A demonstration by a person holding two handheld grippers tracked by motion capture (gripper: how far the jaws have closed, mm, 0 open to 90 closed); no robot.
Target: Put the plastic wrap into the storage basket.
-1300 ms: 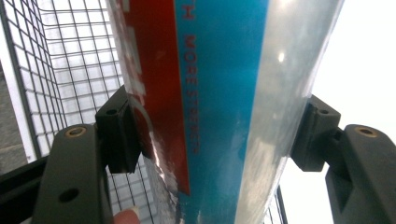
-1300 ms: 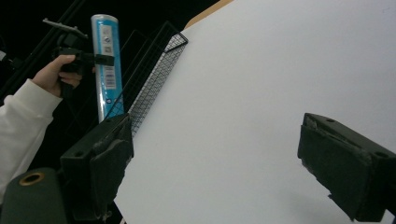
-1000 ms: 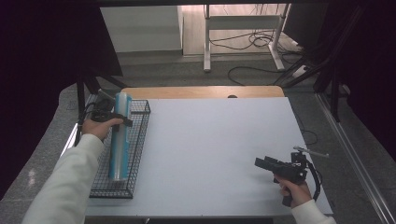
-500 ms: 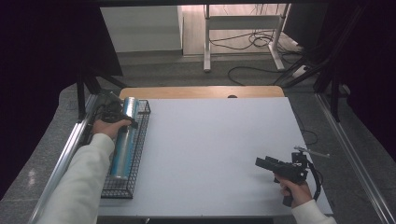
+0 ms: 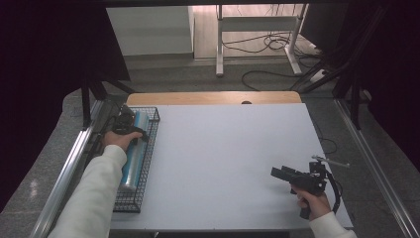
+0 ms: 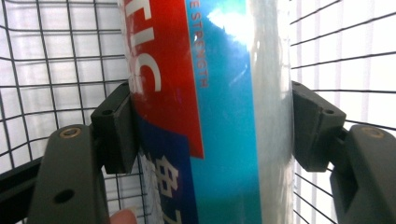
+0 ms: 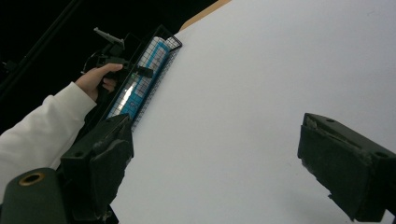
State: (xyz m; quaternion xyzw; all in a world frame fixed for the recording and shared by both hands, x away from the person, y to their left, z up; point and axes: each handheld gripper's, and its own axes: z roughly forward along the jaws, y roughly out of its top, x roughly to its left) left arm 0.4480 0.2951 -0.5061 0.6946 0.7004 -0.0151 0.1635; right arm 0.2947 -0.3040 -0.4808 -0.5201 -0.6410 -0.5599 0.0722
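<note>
I see the white table (image 5: 223, 163) spread wide under the high camera, with a strip of bare wood (image 5: 213, 97) along its far edge. On its left side sits a black wire basket (image 5: 148, 148), long and narrow, running from near the wood strip toward my side. Lying lengthwise in the basket is the blue roll (image 5: 132, 163), a shiny wrapped cylinder with a red and blue printed label; its far end is under my left hand.

My left gripper (image 5: 130, 130) is down in the far end of the basket, across the roll. From the left gripper view, the two jaws stand on either side of the roll (image 6: 219, 116): the left pad lies against the label, while on the right a thin sliver of light seems to show between pad and wrapper. The jaws have just been opening, with the roll between them, so I read them as slightly apart and no longer pressing. The basket mesh (image 6: 51, 70) shows behind and below the roll.

My right gripper (image 5: 283, 173) is held well apart from all this, low over the near right part of the table, pointing left. In the right gripper view its jaws (image 7: 215, 172) are wide apart with bare tabletop between them.
</note>
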